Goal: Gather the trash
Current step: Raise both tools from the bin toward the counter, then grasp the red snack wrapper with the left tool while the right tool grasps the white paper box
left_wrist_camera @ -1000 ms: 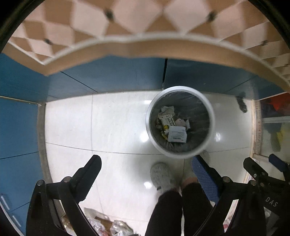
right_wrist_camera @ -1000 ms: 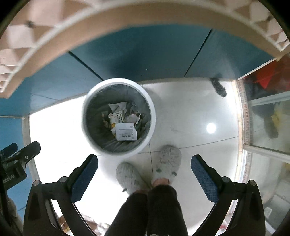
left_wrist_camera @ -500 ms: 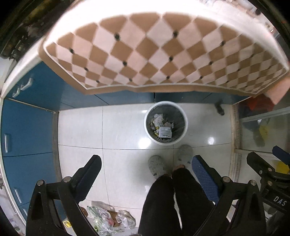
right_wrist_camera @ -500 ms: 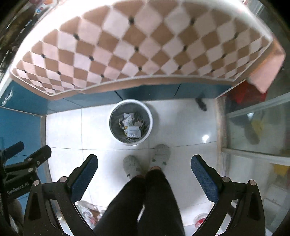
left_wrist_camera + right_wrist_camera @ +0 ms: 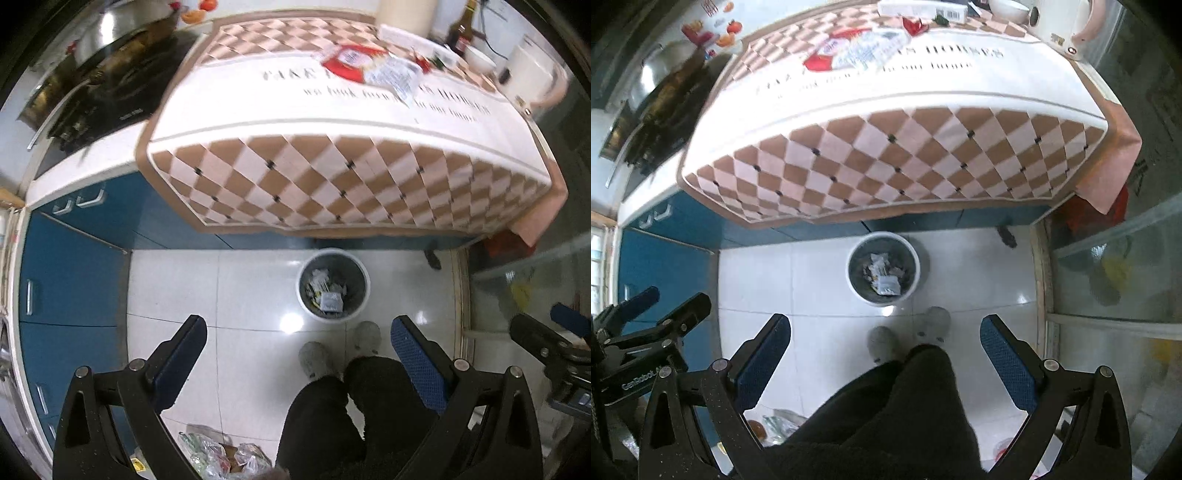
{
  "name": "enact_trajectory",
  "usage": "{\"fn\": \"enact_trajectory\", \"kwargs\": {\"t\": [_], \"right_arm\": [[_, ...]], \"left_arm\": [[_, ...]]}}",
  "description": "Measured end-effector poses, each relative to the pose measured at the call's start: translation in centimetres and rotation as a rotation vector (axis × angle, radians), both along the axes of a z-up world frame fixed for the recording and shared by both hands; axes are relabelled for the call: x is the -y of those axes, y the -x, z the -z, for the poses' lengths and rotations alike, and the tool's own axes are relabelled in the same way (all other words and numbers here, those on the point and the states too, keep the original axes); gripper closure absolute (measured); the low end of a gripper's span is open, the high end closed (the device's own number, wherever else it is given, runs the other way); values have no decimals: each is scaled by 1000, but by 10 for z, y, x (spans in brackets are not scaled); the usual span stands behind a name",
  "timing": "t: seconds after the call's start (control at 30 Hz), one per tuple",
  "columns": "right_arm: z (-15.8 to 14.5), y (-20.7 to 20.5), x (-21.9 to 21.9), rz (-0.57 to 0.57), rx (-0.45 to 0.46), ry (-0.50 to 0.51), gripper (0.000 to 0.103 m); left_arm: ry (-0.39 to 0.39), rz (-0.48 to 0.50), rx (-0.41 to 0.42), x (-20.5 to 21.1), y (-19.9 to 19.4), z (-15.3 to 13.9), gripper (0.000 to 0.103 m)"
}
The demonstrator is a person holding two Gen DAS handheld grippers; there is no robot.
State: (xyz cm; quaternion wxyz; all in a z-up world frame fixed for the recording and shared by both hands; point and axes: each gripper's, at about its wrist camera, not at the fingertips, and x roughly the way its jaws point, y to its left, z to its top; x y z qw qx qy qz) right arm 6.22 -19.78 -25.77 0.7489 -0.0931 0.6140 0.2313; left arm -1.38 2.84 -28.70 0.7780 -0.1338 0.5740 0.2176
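Observation:
A white trash bin (image 5: 364, 275) with a dark liner stands on the floor below the table and holds paper scraps; it also shows in the right wrist view (image 5: 916, 262). A red-and-white wrapper (image 5: 352, 61) and clear crumpled plastic (image 5: 397, 75) lie on the checkered tablecloth (image 5: 332, 177); the wrapper also shows in the right wrist view (image 5: 831, 55). My left gripper (image 5: 297, 334) is open and empty, high above the floor. My right gripper (image 5: 884, 332) is open and empty, beside the left one.
Blue cabinets (image 5: 66, 280) line the left. A black stove (image 5: 99, 92) sits left of the table. A white appliance (image 5: 1067, 26), a bottle (image 5: 460, 33) and a bowl (image 5: 478, 57) stand at the table's far side. A bag of rubbish (image 5: 218, 458) lies on the floor by the person's legs (image 5: 332, 413).
Both grippers have risen from just above the bin to above table height. The bin has shrunk in view and the tabletop with its wrappers has come into sight.

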Motion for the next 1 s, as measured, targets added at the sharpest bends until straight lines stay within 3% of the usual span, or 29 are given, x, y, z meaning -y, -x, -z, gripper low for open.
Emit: {"fn": "enact_trajectory", "kwargs": {"t": [0.17,0.3,0.47,0.57,0.73,0.9,0.93,0.97,1.0], "right_arm": [[-20,-34,-7,39,-10,-106,0],[-40,-93,-14,67,25,-167,0],[-51,-189,-19,68,61,-189,0],[-47,-268,-28,56,57,-186,0],[-32,-415,-58,-3,81,-153,0],[-14,-529,-86,-62,86,-126,0],[-10,-540,-90,-68,87,-118,0],[-6,-553,-94,-76,84,-112,0],[-1,-564,-98,-87,79,-107,0]], "left_arm": [[-88,-45,86,-21,-44,-36,1],[-153,-83,141,-37,-99,-61,1],[-142,-94,135,-55,-197,-73,0],[-56,-87,132,-57,-267,-70,0],[93,-24,85,-49,-403,-31,1],[163,58,-13,-38,-498,24,3],[185,62,-34,-38,-510,36,6],[190,57,-57,-39,-518,46,24],[196,53,-73,-41,-523,54,33]]}}
